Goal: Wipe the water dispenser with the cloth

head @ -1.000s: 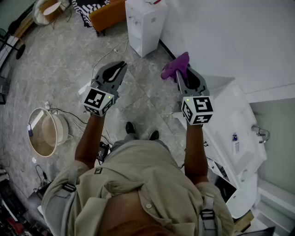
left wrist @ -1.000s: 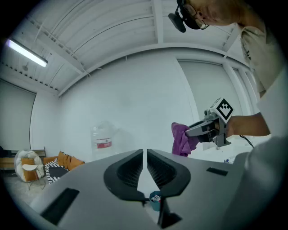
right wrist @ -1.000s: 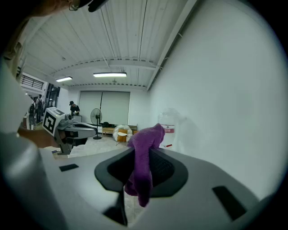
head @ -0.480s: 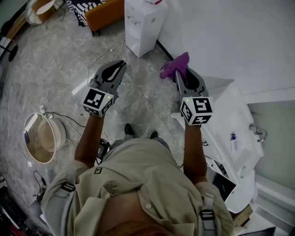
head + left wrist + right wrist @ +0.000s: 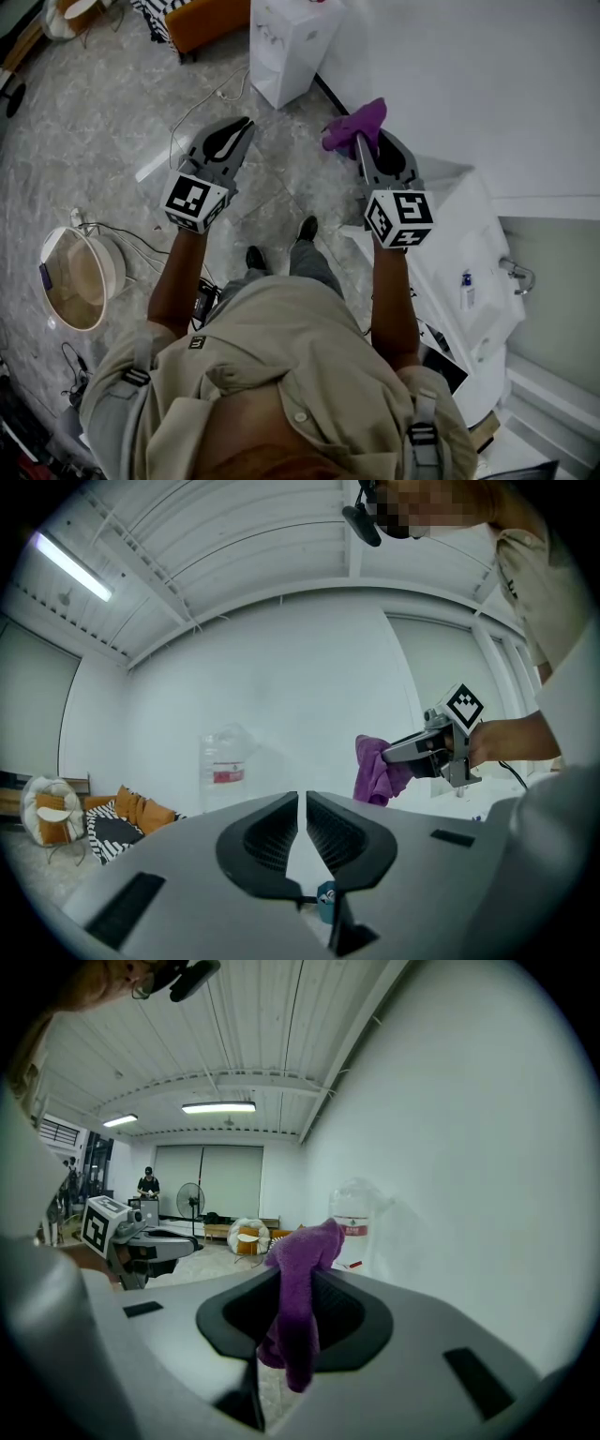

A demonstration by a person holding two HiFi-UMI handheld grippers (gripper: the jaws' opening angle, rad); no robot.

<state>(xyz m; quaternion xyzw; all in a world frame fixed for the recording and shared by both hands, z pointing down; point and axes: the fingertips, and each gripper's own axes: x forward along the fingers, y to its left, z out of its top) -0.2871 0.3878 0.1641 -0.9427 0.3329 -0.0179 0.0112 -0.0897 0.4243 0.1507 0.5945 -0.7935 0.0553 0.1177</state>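
Head view has you standing on the marbled floor (image 5: 103, 141), short of the water dispenser (image 5: 292, 42), which is set against the white wall (image 5: 469, 75) ahead of you. Your right gripper (image 5: 366, 148) is clamped on the purple cloth (image 5: 354, 125). The cloth bunches out past the jaw tips, held in the air nearer you and to the right of the dispenser, not touching it. In the right gripper view the cloth hangs pinched between the two jaws, with the dispenser's clear bottle (image 5: 351, 1222) beyond it. Your left gripper (image 5: 240, 131) is held out level with the right one, also short of the dispenser and apart from the cloth. In the left gripper view its jaws are drawn together to a thin slit with nothing between them, and the dispenser's bottle stands beyond them. An orange sofa (image 5: 202, 21) sits just left of the dispenser.
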